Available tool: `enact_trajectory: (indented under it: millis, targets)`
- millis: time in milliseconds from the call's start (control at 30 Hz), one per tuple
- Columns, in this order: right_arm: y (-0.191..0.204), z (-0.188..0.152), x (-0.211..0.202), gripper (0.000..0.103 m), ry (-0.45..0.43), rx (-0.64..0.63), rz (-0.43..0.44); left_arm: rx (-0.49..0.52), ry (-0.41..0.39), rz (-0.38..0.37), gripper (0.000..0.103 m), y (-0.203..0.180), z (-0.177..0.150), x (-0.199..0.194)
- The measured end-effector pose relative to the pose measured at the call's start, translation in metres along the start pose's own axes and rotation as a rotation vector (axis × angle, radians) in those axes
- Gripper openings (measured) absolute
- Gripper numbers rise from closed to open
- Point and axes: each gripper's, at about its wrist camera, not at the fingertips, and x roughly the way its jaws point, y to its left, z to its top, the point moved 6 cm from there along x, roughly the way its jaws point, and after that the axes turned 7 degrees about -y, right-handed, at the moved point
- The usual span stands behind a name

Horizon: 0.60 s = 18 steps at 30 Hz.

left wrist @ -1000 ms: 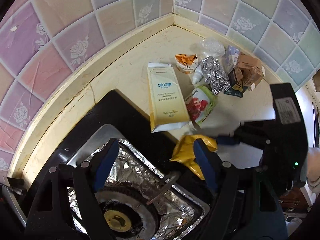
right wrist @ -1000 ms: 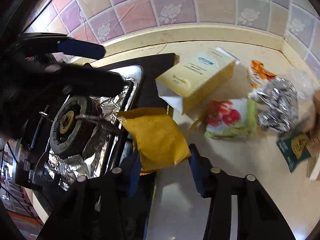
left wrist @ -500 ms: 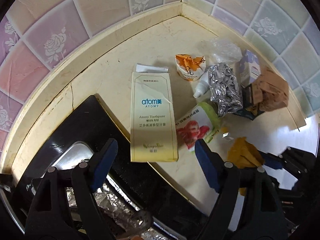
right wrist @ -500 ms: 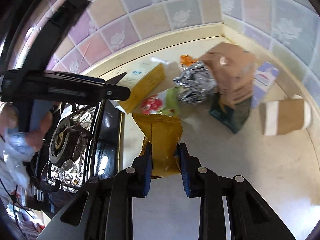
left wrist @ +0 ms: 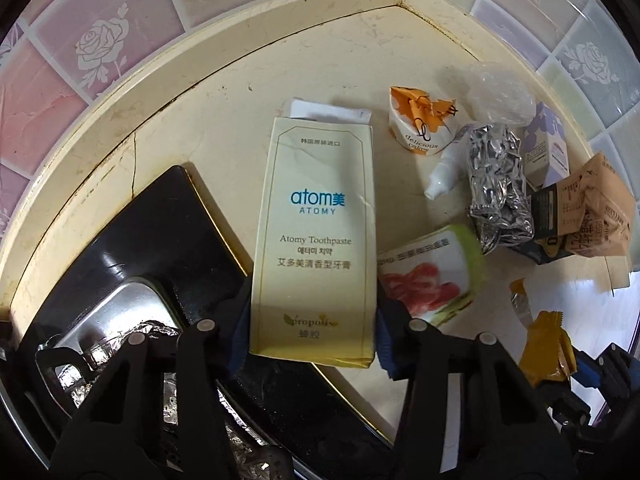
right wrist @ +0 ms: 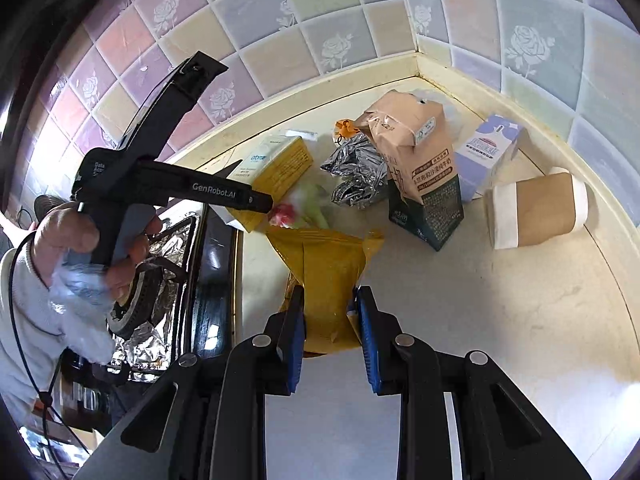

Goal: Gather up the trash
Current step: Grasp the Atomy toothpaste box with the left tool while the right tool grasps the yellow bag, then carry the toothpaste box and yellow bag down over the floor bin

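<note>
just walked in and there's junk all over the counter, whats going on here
A person with a gripper in each hand is collecting trash from a kitchen counter corner beside the stove. The right gripper is shut on a yellow wrapper. The left gripper straddles the near end of the toothpaste box, fingers at its sides. A foil wrapper, milk cartons and a paper cup lie uncollected.

- Both views are bright, with strong fisheye bending and black vignette at the corners.
- Daylight glare washes out the table [left wrist: 592, 300] at the lower right of the left view.
- The green wrapper [right wrist: 308, 208] is motion-blurred in the right view; print on the toothpaste box [left wrist: 316, 236] stays sharp.
</note>
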Motion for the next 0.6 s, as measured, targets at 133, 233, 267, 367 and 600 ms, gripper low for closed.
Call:
enact_trajectory:
  millis: [133,233,267,367,600]
  targets:
    - [0.004,-0.001,-0.006,0.024,-0.008,0.005,-0.003,-0.003,-0.029,-0.003,0.047,0.001,-0.001,-0.009]
    - [0.006,0.000,-0.011,0.024,-0.017,0.007,-0.004,0.007,-0.061,-0.007,0.047,-0.001,-0.003,-0.024]
    - [0.008,0.000,-0.013,0.024,-0.021,0.008,-0.004,0.012,-0.071,-0.008,0.047,-0.001,-0.003,-0.030]
    - [0.012,0.002,-0.021,0.024,-0.035,0.006,-0.004,0.030,-0.104,-0.017,0.047,-0.005,-0.007,-0.052]
    - [0.028,0.001,-0.050,0.024,-0.070,-0.012,0.011,0.051,-0.175,-0.024,0.047,-0.014,-0.033,-0.111]
